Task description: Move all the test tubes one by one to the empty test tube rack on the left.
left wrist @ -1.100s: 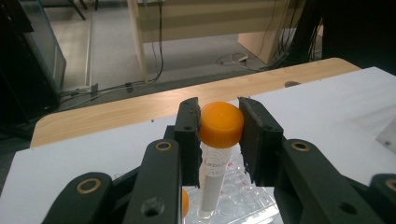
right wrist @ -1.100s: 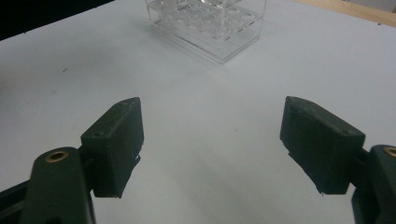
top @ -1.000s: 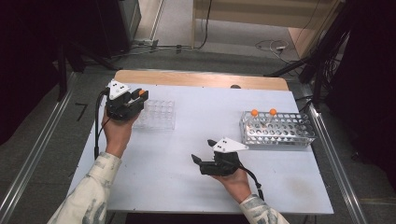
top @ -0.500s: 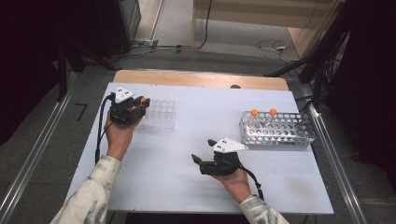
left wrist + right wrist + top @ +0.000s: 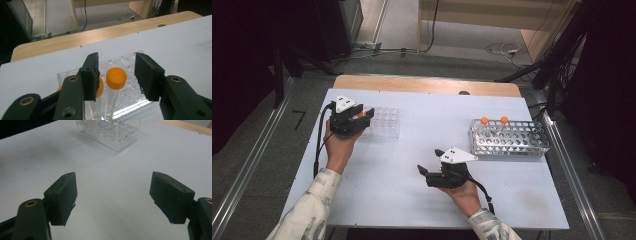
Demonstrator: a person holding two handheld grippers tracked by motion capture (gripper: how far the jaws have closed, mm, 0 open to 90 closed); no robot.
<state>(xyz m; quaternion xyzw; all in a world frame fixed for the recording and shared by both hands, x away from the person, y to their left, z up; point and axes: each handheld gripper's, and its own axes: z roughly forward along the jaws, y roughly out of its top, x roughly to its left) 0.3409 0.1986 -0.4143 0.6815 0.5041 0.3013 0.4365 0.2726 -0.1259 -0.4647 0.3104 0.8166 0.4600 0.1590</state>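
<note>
Tabletop centre [image 5: 422, 150]: open white surface between both racks.
Left obstacle: clear rack [image 5: 384, 121], orange-capped tubes [image 5: 115, 78] standing in it.
Right obstacle: metal rack [image 5: 508, 138] near the edge.

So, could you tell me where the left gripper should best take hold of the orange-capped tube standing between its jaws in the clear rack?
Probably at the orange cap, coming from above. The tube stands upright in the clear rack, its body sunk among the wells, so the cap is the free part. The left gripper already has open jaws either side of it; a second capped tube sits close behind the left jaw.
</note>
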